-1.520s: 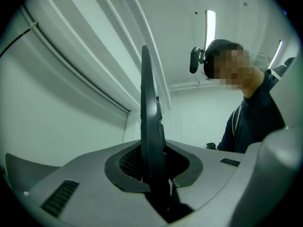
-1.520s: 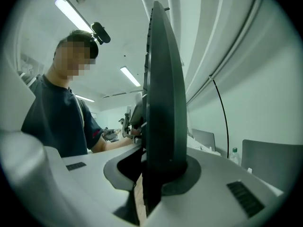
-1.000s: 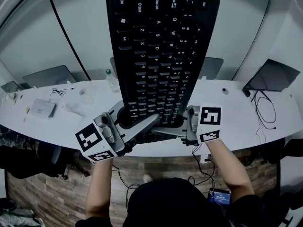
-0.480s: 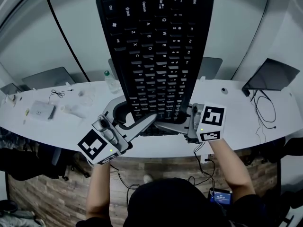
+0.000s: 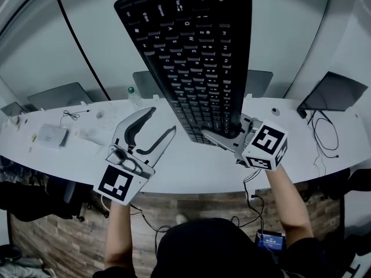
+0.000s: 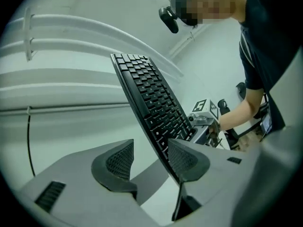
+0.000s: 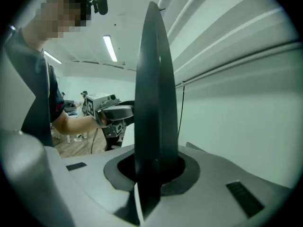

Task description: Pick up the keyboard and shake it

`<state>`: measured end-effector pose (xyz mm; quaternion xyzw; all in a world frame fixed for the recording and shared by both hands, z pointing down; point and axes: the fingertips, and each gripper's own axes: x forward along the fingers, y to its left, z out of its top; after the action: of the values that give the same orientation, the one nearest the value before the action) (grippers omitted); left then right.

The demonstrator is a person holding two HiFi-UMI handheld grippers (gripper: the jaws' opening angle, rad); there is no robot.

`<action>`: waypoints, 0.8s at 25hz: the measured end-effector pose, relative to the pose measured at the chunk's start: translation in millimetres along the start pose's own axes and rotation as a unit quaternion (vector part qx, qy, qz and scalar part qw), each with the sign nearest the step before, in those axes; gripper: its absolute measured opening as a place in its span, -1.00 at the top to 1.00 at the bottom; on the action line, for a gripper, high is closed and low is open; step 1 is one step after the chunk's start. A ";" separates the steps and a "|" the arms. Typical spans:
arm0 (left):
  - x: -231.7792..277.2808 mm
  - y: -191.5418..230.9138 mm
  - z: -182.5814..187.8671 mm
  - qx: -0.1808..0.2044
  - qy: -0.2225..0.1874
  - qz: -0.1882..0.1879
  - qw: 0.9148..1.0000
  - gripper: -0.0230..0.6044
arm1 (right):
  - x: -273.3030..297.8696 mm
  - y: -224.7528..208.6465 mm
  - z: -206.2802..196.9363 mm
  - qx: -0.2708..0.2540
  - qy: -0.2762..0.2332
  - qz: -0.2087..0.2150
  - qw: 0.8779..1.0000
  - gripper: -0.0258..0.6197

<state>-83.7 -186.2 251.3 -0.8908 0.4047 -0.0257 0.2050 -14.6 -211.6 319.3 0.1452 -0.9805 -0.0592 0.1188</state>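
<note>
Table [image 5: 191, 169], left to right: small white box [image 5: 52, 135] and a closed grey laptop [image 5: 61, 92] at the far left. Left gripper [image 5: 162, 120] hovers over the table's left-middle, jaws opening, pads pressing on nothing. From the head view I see only air between them. In the left gripper view the keyboard [image 5: 191, 57] runs past beyond the right-hand pad, not clamped. Clear bottle [image 5: 135, 97] with a green cap stands just behind that gripper. Keyboard is up in the air above the table, tilted, key side toward the head camera, far end high and leaning left. Right gripper [image 5: 227, 136] has its jaws clenched on the keyboard's near short end; the right gripper view shows the thin black edge seated between both pads. I read it as carried by the right gripper alone. Further right: dark laptop [image 5: 333, 91] on the table, black cable loops [image 5: 324, 135] beside it.
</note>
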 end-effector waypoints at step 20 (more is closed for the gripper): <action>-32.9 55.7 24.1 0.372 0.108 0.214 0.897 -0.05 | -29.3 -97.4 -33.7 -0.187 0.256 -0.306 0.898 0.67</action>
<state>-140.3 -186.7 211.7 -0.6329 0.5662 -0.2256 0.4775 47.4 -298.2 330.8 0.4237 -0.7941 -0.2358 0.3665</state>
